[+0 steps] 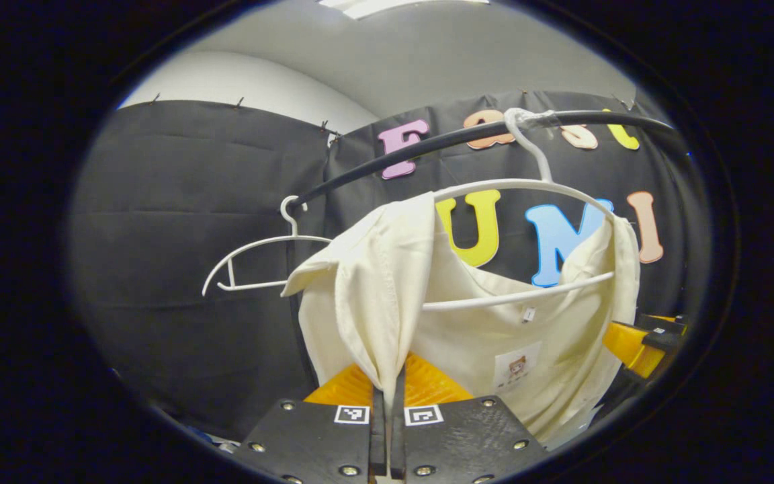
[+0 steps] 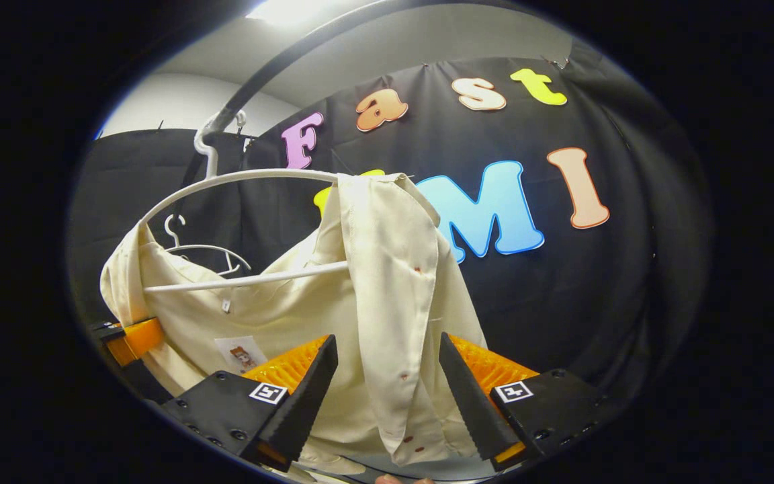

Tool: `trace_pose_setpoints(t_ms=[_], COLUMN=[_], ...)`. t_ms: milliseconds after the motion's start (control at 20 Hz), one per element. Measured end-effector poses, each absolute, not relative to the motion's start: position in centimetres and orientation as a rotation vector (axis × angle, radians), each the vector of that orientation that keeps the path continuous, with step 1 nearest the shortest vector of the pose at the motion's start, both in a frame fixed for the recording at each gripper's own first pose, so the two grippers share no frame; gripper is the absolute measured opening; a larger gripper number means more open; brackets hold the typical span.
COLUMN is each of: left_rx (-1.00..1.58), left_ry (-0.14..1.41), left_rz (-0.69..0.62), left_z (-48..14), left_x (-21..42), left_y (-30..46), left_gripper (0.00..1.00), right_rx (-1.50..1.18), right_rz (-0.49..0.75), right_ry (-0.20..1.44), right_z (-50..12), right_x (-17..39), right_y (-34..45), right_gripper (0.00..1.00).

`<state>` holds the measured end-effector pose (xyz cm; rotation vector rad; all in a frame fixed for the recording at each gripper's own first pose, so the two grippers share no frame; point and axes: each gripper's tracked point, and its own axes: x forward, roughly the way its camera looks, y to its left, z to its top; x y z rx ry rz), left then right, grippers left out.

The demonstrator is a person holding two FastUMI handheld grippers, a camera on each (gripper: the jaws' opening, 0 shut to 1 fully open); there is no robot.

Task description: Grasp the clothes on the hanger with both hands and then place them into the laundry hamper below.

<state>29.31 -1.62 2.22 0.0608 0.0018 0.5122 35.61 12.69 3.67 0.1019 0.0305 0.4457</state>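
Cream cloth in left gripper: its two fingers are pressed nearly together on a gathered fold of the shirt, the fold running down into the narrow slit between them.
Left gripper from the right gripper view: it shows at the shirt's far left edge, low down, against the fabric.
Right gripper: fingers stand wide apart, one on each side of the shirt's hanging front panel; the cloth hangs between them, and neither finger is seen pressing on it.
Right gripper from the left gripper view: part of it shows at the shirt's right edge, below the hanger's end.
Shirt: cream, with small dark buttons down the front panel and a label patch inside the back; it is draped on a white hanger, one shoulder over each end, the collar open.
Hanger: its hook is on a black rail, its lower bar crossing inside the shirt.
Second hanger: white, bare, hooked on the same rail, well apart from the shirt.
Behind: black cloth wall, pale ceiling above.
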Motion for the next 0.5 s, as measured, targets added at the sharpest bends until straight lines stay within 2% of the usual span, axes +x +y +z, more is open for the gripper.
trace_pose_setpoints(t_ms=[50,300,350,450,500], left_rx=[0.056,0.055,0.055,0.049,0.044], left_ry=[0.002,0.009,0.010,0.010,0.006], left_rz=[0.516,0.538,0.539,0.539,0.537], left_z=[2.3,2.3,2.0,1.7,1.6], left_x=[29.3,29.6,29.7,30.0,30.0], left_y=[-1.4,-1.0,-1.0,-1.3,-1.3], left_gripper=[0.04,0.04,0.04,0.04,0.04], right_rx=[0.100,0.147,0.157,0.165,0.171], right_rz=[0.422,0.327,0.316,0.314,0.328], right_ry=[0.018,-0.001,-0.001,-0.012,-0.019], right_z=[3.9,3.9,3.9,4.2,4.5], right_x=[36.3,38.5,38.0,38.5,38.7], right_y=[12.6,12.3,12.2,12.1,12.4], right_gripper=[0.96,0.96,0.89,0.84,0.75])
